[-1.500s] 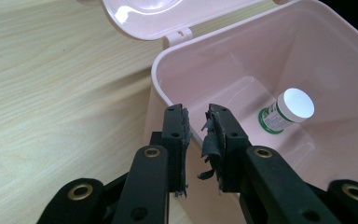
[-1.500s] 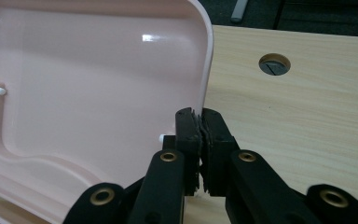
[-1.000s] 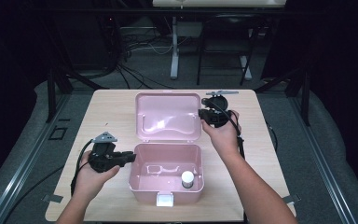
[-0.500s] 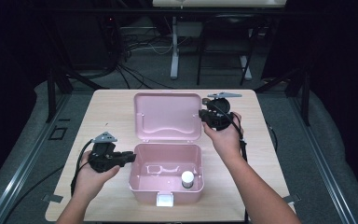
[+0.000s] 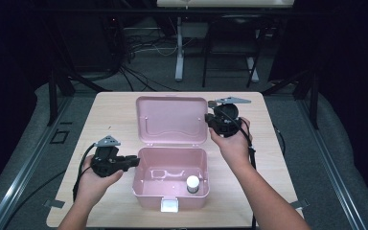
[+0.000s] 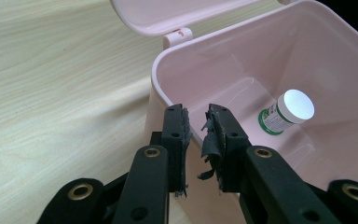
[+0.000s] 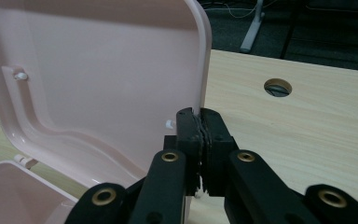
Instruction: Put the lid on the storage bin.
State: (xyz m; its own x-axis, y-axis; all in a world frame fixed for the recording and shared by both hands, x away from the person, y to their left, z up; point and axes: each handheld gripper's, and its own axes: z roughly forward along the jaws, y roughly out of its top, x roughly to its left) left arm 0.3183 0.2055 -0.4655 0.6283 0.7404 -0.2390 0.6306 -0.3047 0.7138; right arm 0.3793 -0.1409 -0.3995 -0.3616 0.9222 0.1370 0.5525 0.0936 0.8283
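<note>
A pink plastic box (image 5: 170, 199) stands open near the table's front edge, its lid (image 5: 172, 120) tilted back behind it. A small white-capped bottle (image 5: 192, 184) stands upright in the box's right front corner; the left gripper view has the bottle (image 6: 289, 112) beyond the jaws. My left gripper (image 5: 133, 160) is shut on the box's left wall (image 6: 168, 88), one jaw outside and one inside (image 6: 196, 112). My right gripper (image 5: 210, 120) is shut on the lid's right edge (image 7: 204, 60), its jaws (image 7: 197, 114) pressed together over the rim.
The box sits on a light wooden table (image 5: 115, 115) with bare wood to its left and right. A round cable hole (image 7: 278, 87) lies in the tabletop beyond the right gripper. A white latch (image 5: 170, 206) hangs on the box's front. Dark floor and stands surround the table.
</note>
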